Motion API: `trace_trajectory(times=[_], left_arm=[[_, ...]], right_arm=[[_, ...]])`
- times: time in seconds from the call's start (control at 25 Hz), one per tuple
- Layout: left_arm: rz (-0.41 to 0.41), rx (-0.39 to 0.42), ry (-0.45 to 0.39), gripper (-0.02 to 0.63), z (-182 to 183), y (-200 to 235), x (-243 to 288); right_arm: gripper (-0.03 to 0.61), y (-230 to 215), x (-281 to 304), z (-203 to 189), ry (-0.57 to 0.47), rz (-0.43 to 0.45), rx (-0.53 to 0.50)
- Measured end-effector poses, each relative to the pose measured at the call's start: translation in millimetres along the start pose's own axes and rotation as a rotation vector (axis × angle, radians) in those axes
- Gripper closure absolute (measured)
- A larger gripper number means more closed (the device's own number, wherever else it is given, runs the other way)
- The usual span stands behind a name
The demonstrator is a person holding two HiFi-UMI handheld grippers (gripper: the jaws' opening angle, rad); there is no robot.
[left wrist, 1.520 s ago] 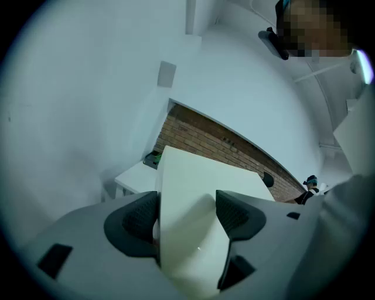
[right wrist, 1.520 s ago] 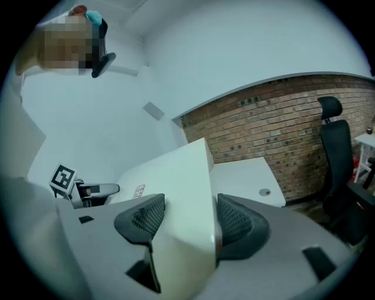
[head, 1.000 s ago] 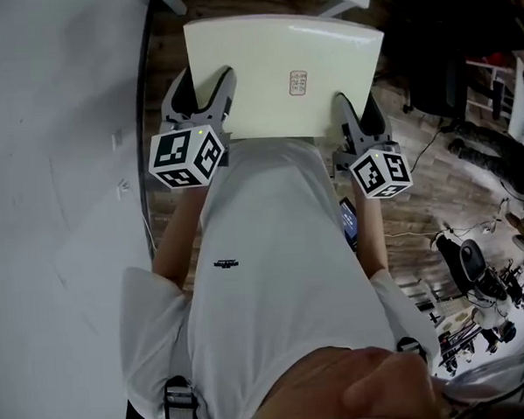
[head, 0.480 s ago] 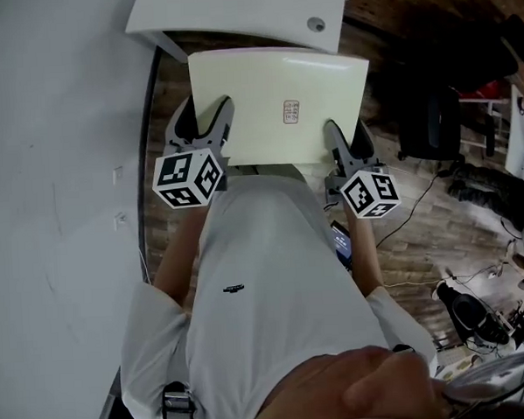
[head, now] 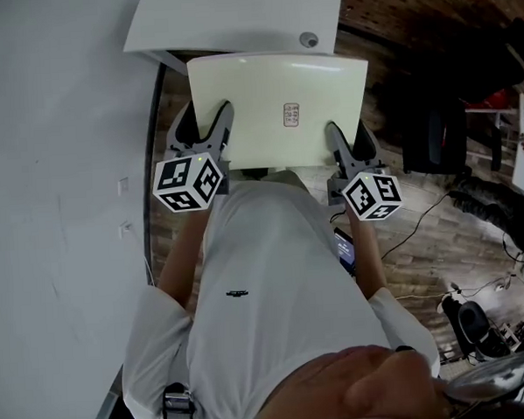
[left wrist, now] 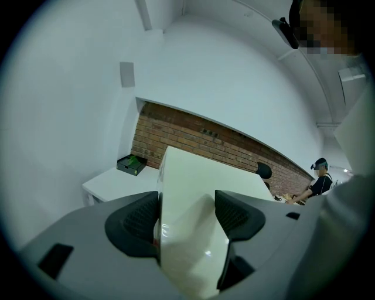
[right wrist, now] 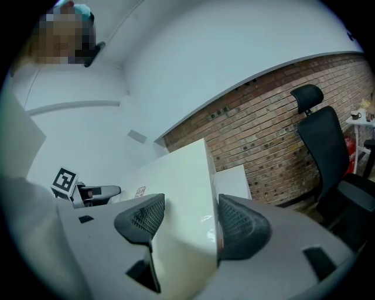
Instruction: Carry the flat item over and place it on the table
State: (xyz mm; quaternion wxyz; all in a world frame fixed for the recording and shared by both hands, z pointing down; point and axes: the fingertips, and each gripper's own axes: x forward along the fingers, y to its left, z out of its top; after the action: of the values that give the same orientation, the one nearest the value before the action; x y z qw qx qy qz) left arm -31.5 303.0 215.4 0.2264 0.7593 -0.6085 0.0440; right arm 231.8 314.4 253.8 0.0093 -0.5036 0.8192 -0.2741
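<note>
Pretty plain room tbh. Big white wall (head: pixel 58 171) all down the left side, two small plates (head: pixel 122 185) on it, one above the other. Dark wood plank floor (head: pixel 422 248) underneath. White table (head: pixel 234 17) right beside that wall, with a round hole (head: pixel 308 40) near one corner and a small green-and-black box (left wrist: pixel 131 164) sitting on top, over by the brick. Red brick wall (right wrist: pixel 275 135) at the back, plus a black office chair (right wrist: pixel 321 135) parked in front of it, off to the right of the table.

Black office chair (right wrist: pixel 319 136) beside brick wall (right wrist: pixel 258 137); wooden floor (head: pixel 427 261).
</note>
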Motion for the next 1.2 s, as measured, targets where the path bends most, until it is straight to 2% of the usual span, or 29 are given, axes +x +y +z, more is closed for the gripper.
trace_trajectory(times=[0.16, 0.36, 0.64, 0.88, 1.2], left_arm=[[0.003, 0.004, 0.002, 0.299, 14, 5, 26], [-0.02, -0.014, 0.006, 0.299, 31, 35, 75], [-0.071, -0.033, 0.027, 0.301, 68, 100, 151], [-0.1, -0.069, 0.059, 0.304, 92, 184, 200], [-0.12, -0.074, 0.123, 0.308, 125, 241, 314]], right_arm=[[0.288, -8, 25, 14, -0.002, -0.002, 0.007], [0.288, -13, 79, 27, 0.001, -0.028, -0.011], [0.288, -3, 172, 44, 0.004, -0.084, -0.011], [0.288, 30, 260, 42, 0.028, -0.124, -0.018], [0.288, 4, 379, 60, 0.061, -0.163, 0.026]])
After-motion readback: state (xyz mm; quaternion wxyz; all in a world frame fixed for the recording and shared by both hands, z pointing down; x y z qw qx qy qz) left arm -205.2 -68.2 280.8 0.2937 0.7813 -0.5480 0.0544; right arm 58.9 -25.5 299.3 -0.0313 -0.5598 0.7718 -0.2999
